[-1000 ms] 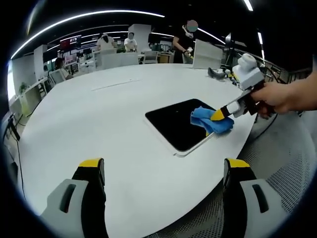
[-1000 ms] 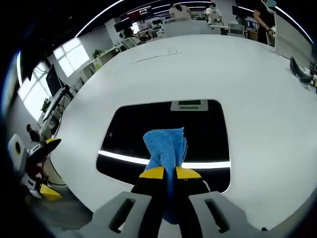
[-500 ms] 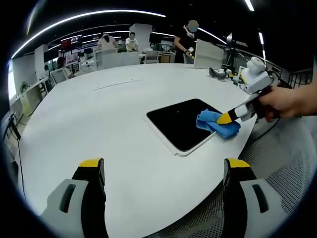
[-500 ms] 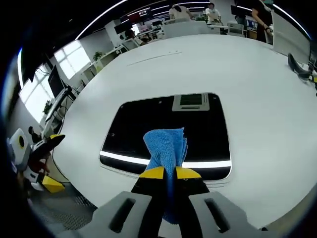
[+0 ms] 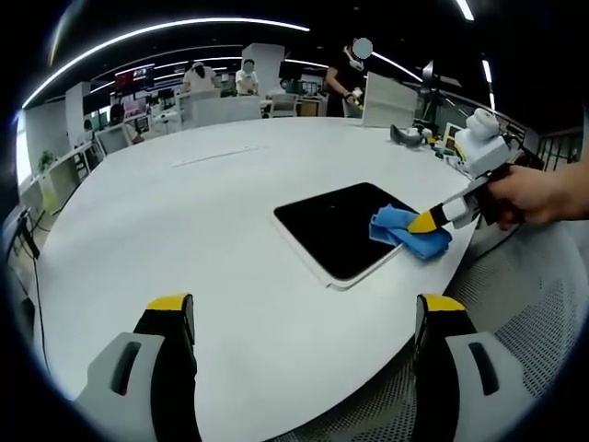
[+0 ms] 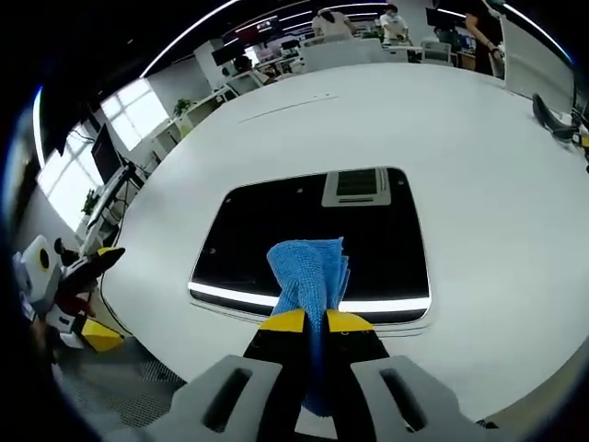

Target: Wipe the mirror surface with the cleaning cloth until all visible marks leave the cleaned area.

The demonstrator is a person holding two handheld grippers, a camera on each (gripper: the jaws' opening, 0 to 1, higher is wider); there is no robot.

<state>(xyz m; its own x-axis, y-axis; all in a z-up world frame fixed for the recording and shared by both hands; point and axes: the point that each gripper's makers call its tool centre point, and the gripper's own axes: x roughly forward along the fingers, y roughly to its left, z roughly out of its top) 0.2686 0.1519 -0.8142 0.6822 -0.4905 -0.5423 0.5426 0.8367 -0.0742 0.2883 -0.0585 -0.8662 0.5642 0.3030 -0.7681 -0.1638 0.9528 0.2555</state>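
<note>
- Mirror [image 6: 313, 235]: flat on the white tabletop [image 5: 184, 212], near the edge closest to the person. Dark glass with rounded corners and a pale border. In the right gripper view it reflects a bright ceiling strip as a white band across its near part, and a pale rectangular panel by its far edge.
- Cloth [image 6: 311, 276]: blue, bunched, clamped between the jaws of the right gripper [image 6: 311, 322], which are closed tight on it. The free end of the cloth stands out past the yellow jaw tips and lies over the near part of the mirror.
- Right gripper in the left gripper view [image 5: 433, 219]: held by a hand [image 5: 538, 195]; yellow tips down at the cloth [image 5: 409, 230], which rests on the mirror [image 5: 340, 230] at the corner nearest the tabletop edge.
- Left gripper [image 5: 304, 318]: jaws spread wide apart, nothing between them; held above the near tabletop edge, well apart from the mirror.
- Background: desks, monitors and several people beyond the far tabletop edge; small dark items [image 5: 409, 135] near the far right tabletop edge.
</note>
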